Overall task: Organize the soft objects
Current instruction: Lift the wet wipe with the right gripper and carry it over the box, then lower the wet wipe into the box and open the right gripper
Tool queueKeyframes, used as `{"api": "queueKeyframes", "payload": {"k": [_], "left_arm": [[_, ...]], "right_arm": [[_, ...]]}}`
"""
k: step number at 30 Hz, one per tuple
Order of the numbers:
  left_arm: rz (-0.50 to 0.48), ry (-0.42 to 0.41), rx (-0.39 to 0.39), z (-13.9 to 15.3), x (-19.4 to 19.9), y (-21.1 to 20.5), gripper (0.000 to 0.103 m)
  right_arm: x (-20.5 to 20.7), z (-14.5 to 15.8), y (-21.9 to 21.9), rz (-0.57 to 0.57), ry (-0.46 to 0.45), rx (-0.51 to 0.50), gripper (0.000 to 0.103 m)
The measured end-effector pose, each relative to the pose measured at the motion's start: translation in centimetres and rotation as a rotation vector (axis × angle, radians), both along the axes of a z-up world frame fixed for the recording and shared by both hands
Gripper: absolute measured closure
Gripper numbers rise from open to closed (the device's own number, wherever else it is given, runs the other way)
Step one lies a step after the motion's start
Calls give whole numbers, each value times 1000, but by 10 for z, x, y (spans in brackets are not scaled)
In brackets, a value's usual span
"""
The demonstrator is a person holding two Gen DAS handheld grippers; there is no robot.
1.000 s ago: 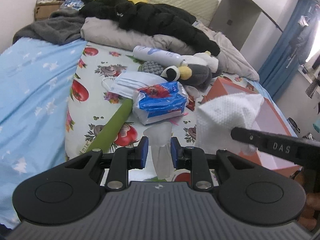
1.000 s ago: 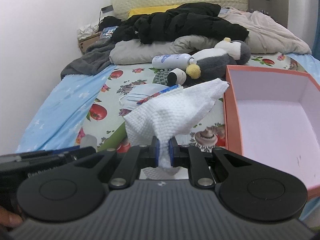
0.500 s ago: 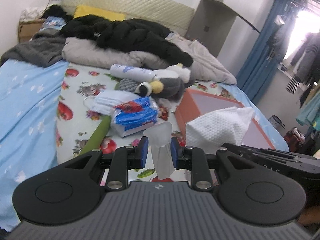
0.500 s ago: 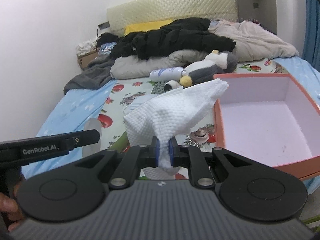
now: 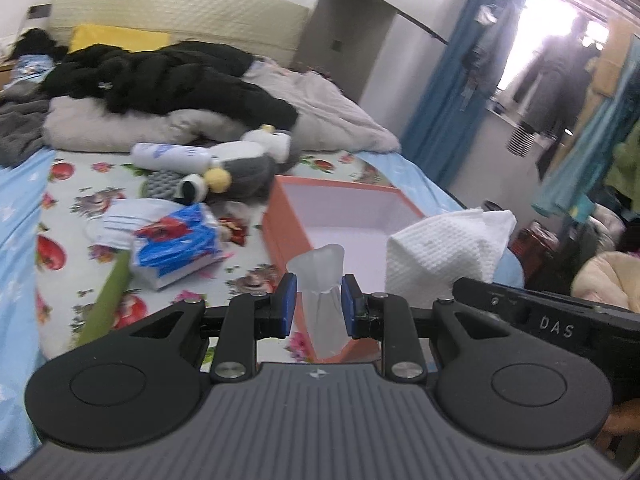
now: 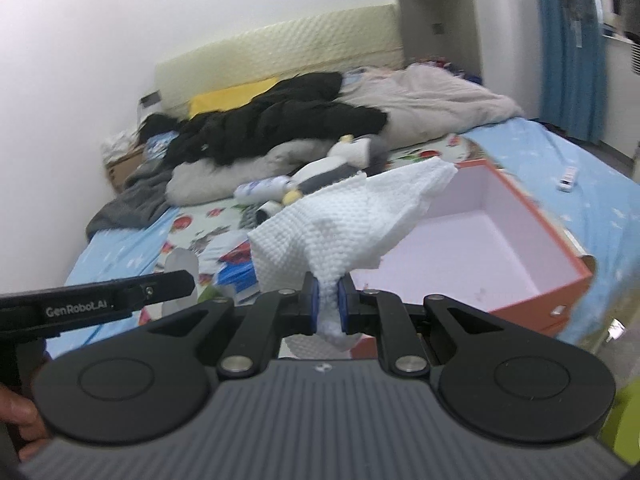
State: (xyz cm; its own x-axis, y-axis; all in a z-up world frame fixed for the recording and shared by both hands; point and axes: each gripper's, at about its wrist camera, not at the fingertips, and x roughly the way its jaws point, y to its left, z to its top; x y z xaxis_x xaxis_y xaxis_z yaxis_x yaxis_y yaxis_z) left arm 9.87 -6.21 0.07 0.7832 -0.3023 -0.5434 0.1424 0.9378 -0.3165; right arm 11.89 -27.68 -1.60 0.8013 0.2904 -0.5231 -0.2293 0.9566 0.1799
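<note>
The left gripper [image 5: 318, 306], its side lettered "GenRobot.AI" in the right wrist view, clamps its blue pads on a frosted translucent soft pouch [image 5: 322, 296], held upright. At its 3 o'clock, the right gripper [image 6: 328, 306], marked "DAS" in the left wrist view, is clenched on a white embossed paper towel [image 6: 344, 224] that fans upward. The open orange box with pale pink lining [image 6: 500, 240] lies on the fruit-print bedsheet [image 5: 92, 196] at 12 o'clock. A blue-and-red tissue pack [image 5: 176, 240] lies at 10 o'clock; its print is unreadable.
</note>
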Motion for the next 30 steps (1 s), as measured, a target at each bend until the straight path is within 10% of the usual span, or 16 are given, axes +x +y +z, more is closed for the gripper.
{"api": "queueKeyframes", "payload": {"k": [14, 30], "left_arm": [[-116, 57, -14, -9, 54, -48, 74], [-188, 224, -22, -84, 209, -101, 74]], "right_arm": [[25, -14, -41, -95, 54, 2, 89], [147, -76, -71, -113, 190, -10, 88]]}}
